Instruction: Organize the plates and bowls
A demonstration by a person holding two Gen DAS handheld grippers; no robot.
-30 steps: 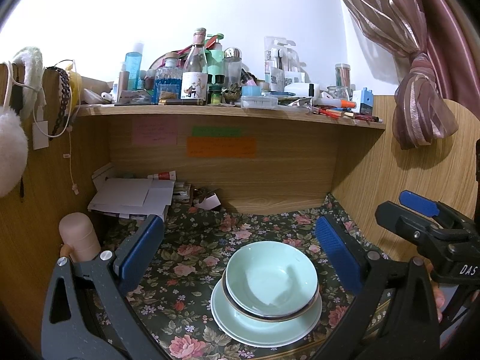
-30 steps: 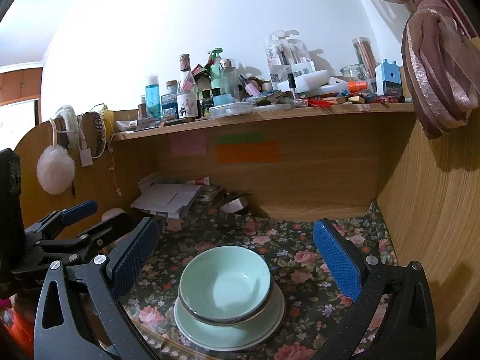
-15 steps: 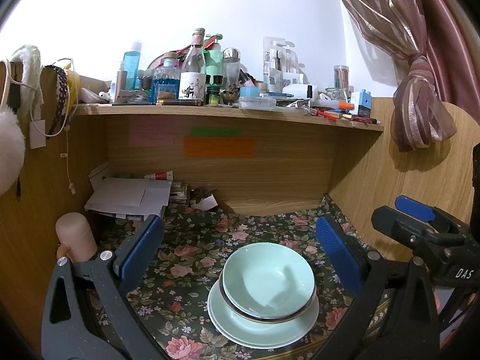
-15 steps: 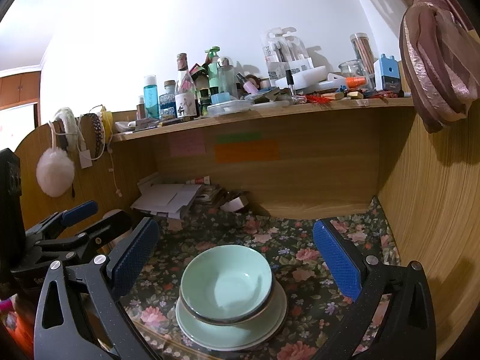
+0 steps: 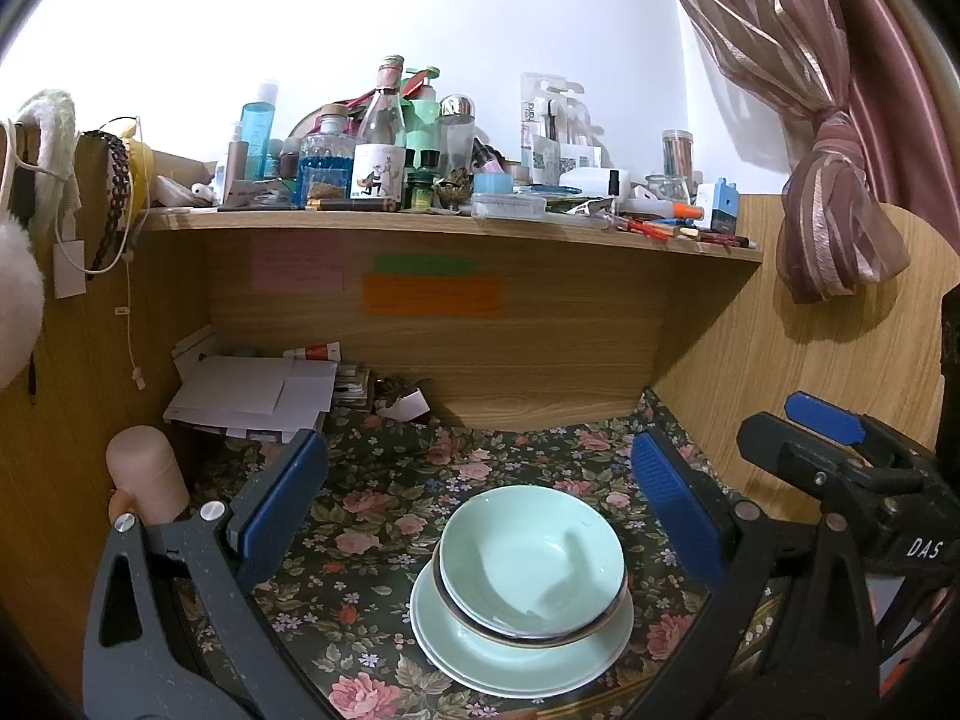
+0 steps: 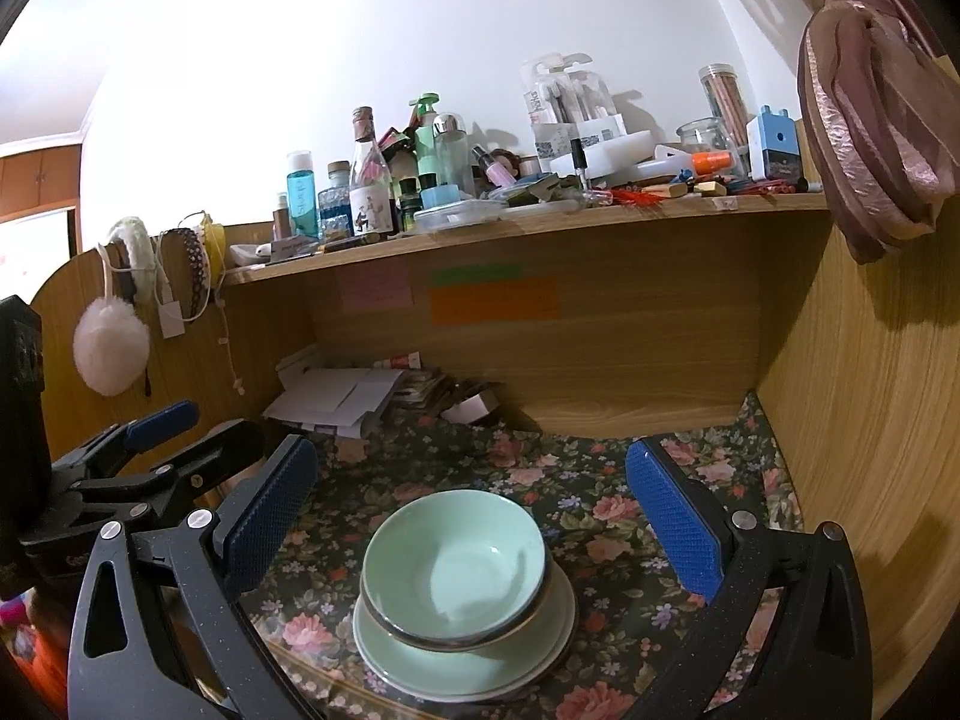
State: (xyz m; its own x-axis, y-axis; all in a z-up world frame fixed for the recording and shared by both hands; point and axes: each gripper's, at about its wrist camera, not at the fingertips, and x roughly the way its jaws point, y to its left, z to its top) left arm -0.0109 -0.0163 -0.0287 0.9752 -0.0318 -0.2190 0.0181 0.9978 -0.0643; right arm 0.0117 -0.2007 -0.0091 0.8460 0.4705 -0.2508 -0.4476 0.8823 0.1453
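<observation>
A pale green bowl (image 5: 531, 558) sits nested on a matching green plate (image 5: 522, 657), which rests on the floral-clothed worktop (image 5: 384, 516) in front of the wooden back panel (image 5: 438, 354). There may be a second bowl beneath the top one, judging by the doubled rim, but I cannot tell for sure. The left gripper (image 5: 474, 504) and right gripper (image 6: 474, 507) both hover short of the bowl, fingers spread wide, holding nothing. No other crockery shows near the bowl, so the stacking looks finished, or nearly so; at most, moving the stack aside may remain.
</observation>
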